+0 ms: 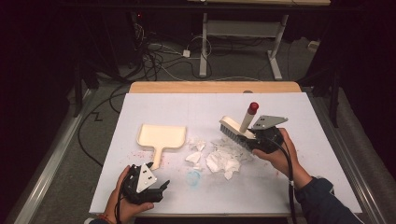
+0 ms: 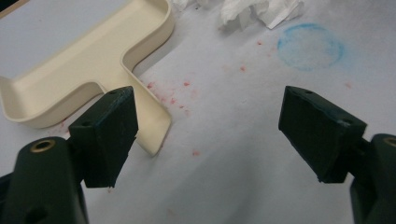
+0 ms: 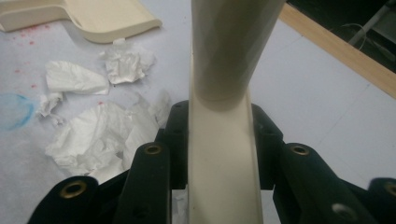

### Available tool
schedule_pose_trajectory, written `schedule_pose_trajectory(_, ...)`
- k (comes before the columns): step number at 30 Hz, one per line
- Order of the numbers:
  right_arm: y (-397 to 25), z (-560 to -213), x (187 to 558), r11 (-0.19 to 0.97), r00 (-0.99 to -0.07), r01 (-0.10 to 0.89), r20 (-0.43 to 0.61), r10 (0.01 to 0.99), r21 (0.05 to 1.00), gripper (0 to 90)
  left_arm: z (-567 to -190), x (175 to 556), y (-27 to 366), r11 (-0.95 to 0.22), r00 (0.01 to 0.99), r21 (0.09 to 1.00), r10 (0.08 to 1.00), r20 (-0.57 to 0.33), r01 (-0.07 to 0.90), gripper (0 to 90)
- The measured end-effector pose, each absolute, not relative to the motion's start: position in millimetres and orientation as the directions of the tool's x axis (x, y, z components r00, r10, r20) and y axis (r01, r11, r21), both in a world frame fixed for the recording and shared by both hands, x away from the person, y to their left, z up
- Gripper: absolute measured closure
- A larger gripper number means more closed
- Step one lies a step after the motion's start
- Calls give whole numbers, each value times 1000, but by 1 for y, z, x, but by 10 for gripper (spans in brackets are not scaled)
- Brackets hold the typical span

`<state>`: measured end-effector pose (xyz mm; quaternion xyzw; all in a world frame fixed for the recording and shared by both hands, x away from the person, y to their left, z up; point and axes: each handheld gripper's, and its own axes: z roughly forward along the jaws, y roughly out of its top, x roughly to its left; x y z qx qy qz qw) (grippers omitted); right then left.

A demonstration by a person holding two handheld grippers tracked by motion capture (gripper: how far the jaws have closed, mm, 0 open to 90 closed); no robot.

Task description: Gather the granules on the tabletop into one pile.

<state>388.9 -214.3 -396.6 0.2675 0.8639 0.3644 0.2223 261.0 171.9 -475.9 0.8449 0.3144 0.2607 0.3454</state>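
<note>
Brush bristles hidden behind right claw, dustpan cropped.

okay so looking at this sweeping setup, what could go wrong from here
1. The dustpan lies loose on the table: the left claw is open just short of its handle, so a push from the brush may slide it away.
2. The crumpled paper scraps are light and spread out, so a quick stroke could scatter them past the pan.
3. The right claw grips the brush by its narrow back, so it might twist under pressure.
</note>
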Motion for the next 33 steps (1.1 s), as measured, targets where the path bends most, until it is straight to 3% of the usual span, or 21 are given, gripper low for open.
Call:
schedule_pose_trajectory(13, -250, -382, 381, 524, -692, 312, -189, 697, 792, 682, -476, 260, 170, -565, 668, 741, 712, 217, 362, 187)
schedule_pose_trajectory(23, -255, -410, 398, 591, -618, 392, -274, 737, 705, 682, -476, 260, 170, -571, 669, 740, 708, 225, 355, 187)
schedule_pose_trajectory(33, -238, -421, 395, 618, -667, 384, -257, 700, 686, 681, -475, 259, 170, -569, 667, 744, 710, 227, 352, 187)
